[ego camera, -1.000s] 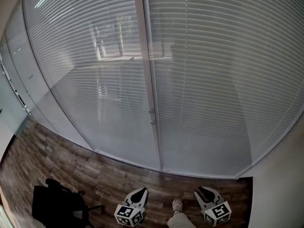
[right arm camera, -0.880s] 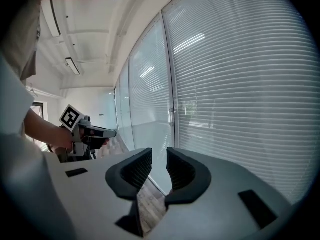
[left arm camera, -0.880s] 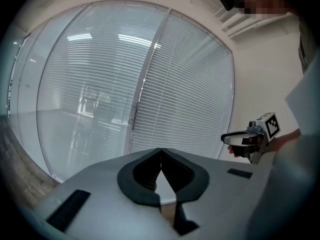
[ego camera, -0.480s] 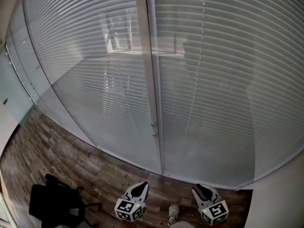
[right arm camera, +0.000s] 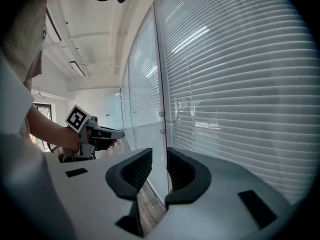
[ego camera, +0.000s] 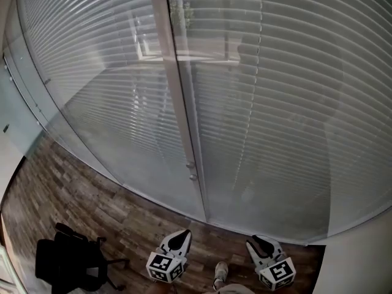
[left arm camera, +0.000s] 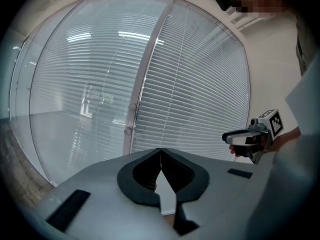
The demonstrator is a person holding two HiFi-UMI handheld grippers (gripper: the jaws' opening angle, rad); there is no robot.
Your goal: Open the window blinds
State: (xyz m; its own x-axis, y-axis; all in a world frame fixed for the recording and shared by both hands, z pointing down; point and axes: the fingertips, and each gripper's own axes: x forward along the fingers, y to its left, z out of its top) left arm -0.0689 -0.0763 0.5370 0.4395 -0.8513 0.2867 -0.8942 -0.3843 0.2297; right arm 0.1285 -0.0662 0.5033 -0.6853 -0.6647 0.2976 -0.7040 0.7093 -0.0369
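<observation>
A black office chair (ego camera: 68, 265) stands at the lower left of the head view on the wood-plank floor (ego camera: 92, 204), well apart from both grippers. The person's shoe (ego camera: 221, 268) shows between them at the bottom edge, and a pale wall (ego camera: 361, 256) closes the lower right corner. The window blinds (ego camera: 275, 103) fill the upper frame, lowered behind reflecting glass and split by a vertical frame post (ego camera: 174, 103) with two small knobs (ego camera: 191, 170). Bare floor lies between the grippers and the glass. The left gripper (ego camera: 181, 235) is clenched on nothing. The right gripper (ego camera: 254, 242) stands parted and empty.
</observation>
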